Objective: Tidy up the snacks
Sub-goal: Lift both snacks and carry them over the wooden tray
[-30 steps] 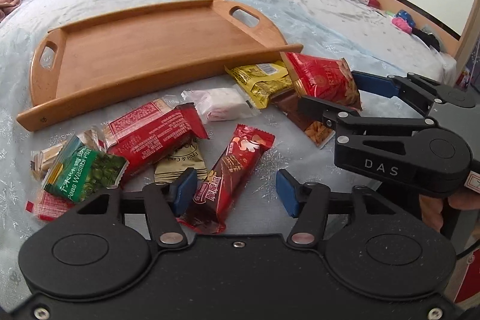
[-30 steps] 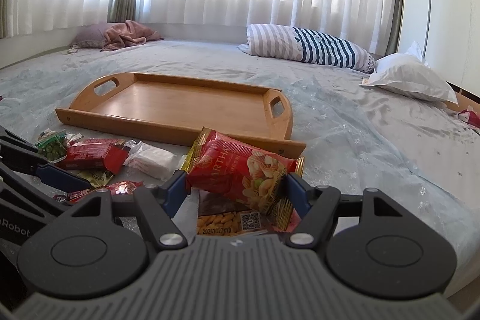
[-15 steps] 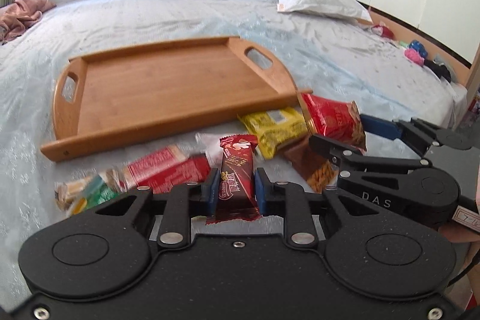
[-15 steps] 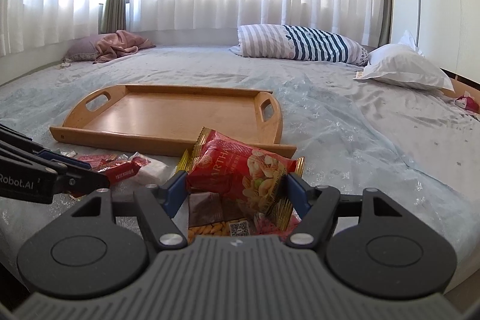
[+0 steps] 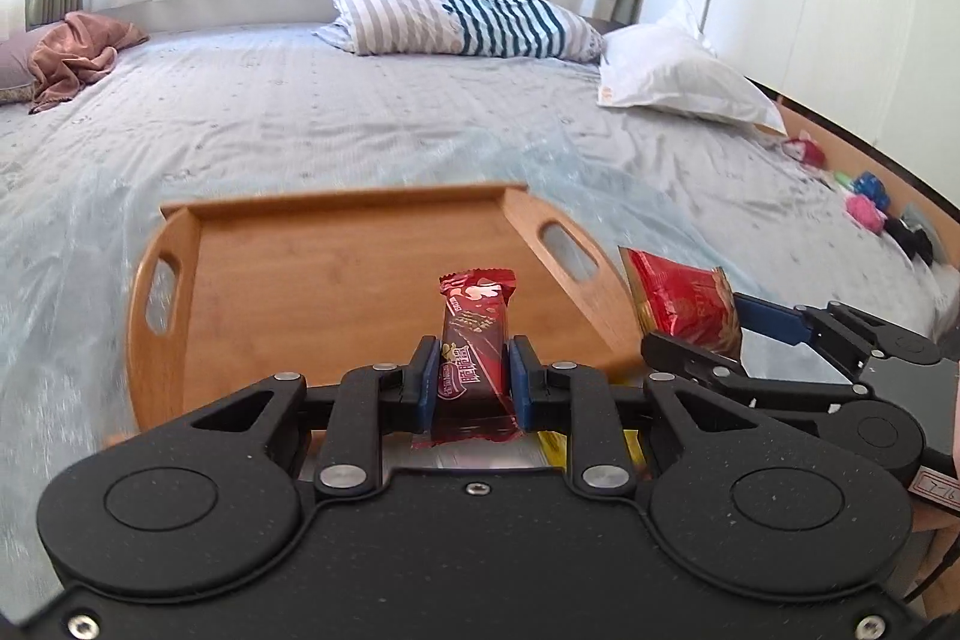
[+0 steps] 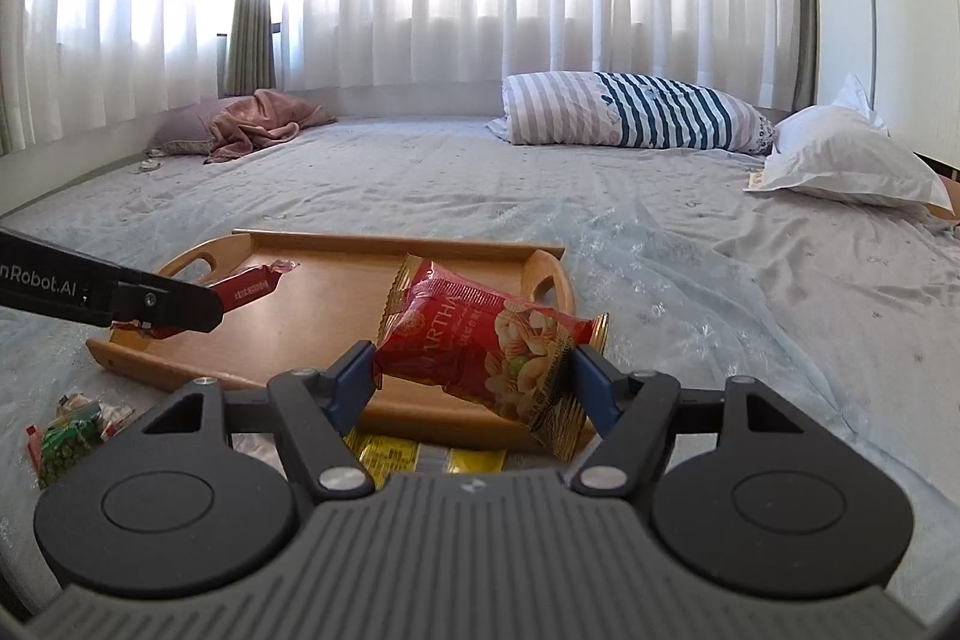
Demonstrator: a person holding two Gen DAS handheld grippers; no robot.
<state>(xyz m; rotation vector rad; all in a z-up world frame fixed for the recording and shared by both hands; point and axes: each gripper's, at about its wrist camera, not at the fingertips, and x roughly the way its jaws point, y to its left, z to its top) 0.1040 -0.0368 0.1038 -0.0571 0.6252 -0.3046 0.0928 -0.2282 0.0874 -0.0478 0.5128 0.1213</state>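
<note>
wooden tray: on bed, nothing resting inside | left hand-held gripper: clamps red snack bar | right hand-held gripper: clamps red nut bag

The left gripper is showing a speckled black body, 2 round discs, silver screws and blue pads. The right gripper is wearing a ribbed grey housing, black linkages and blue pads.
</note>
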